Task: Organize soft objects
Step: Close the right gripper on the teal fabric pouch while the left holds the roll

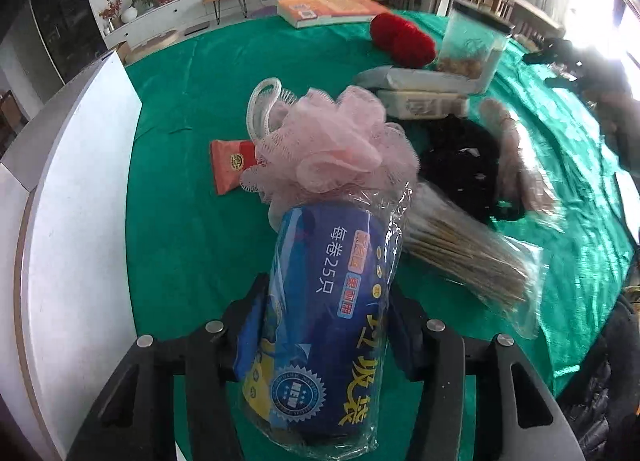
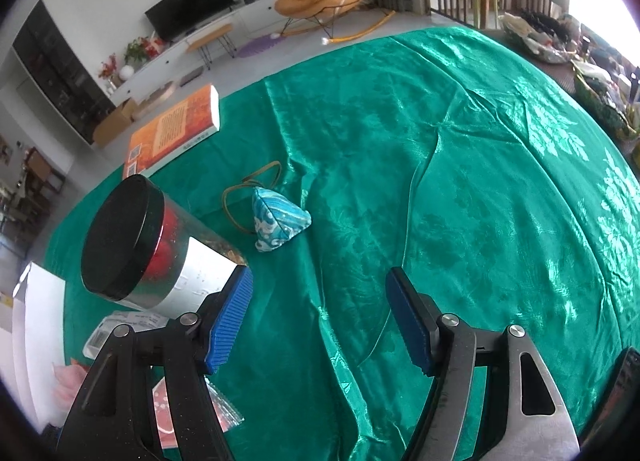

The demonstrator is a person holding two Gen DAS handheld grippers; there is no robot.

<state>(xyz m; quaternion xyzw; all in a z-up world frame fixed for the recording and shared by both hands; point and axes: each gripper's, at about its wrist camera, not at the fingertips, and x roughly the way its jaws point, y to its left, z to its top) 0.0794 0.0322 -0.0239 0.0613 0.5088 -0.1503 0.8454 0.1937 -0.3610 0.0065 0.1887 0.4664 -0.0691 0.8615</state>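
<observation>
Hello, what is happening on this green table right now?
A person is sorting soft things with two handheld grippers. The left gripper has its jaws closed on a blue roll of bags in clear wrap, held above the green tablecloth, near a pink bath pouf. The right gripper is open and holds nothing; it points at bare cloth, with a small blue fabric pouch ahead and a black-lidded jar beside it.

An orange book [image 2: 173, 132] and a black-lidded clear jar [image 2: 132, 239] rest on the green tablecloth [image 2: 460, 165].
</observation>
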